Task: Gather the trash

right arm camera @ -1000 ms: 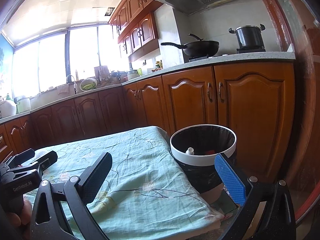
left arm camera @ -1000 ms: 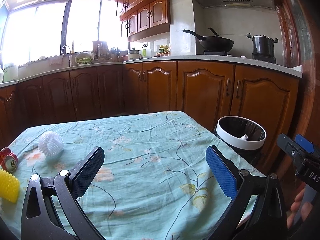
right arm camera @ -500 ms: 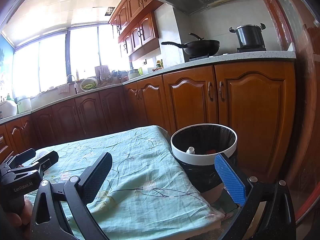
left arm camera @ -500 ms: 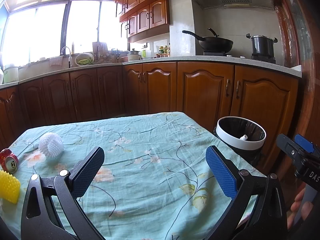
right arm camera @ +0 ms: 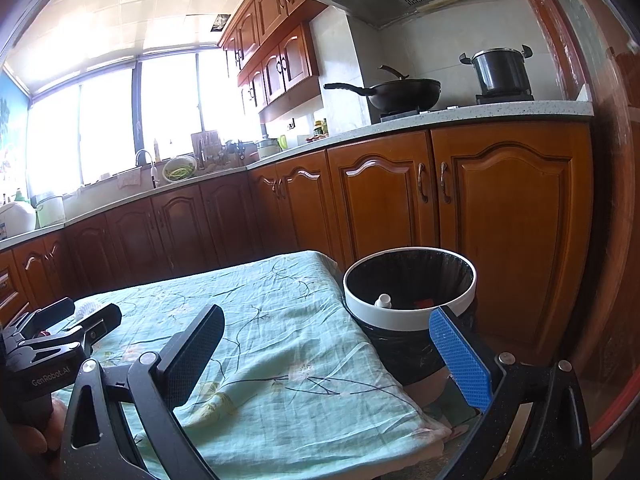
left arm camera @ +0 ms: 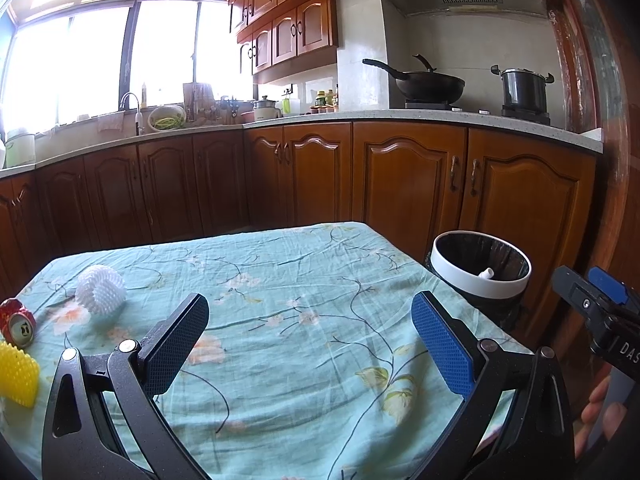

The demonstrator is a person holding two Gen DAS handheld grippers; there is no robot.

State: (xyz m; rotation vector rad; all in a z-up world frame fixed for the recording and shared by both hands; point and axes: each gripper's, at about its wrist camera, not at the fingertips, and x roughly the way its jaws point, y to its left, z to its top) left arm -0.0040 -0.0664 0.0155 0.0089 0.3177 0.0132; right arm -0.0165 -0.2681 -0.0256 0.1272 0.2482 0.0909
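Trash on the table numbers 3 pieces as we count them: 1 white foam net (left arm camera: 101, 289) at the far left, 1 crushed red can (left arm camera: 17, 322) nearer at the left edge, and 1 yellow foam net (left arm camera: 17, 373) nearest, all lying apart on the green floral tablecloth (left arm camera: 280, 312). We hold 2 grippers, both empty: our left gripper (left arm camera: 310, 338) has its fingers spread wide above the near middle of the cloth, and our right gripper (right arm camera: 328, 354) is equally spread, hanging over the table's right corner beside the bin. Writing we can read: "GenRobot.AI" on the left gripper's body in the right wrist view, and "DAS" on the right gripper's body in the left wrist view; the can's print is too small to read. 1 trash bin (right arm camera: 410, 312) with a white rim and black liner stands just right of the table; inside we see 1 small white bottle (right arm camera: 383, 301) and 1 red scrap (right arm camera: 424, 303). On the far counter sit 1 black wok (left arm camera: 430, 85) and 1 dark pot (left arm camera: 523, 89).
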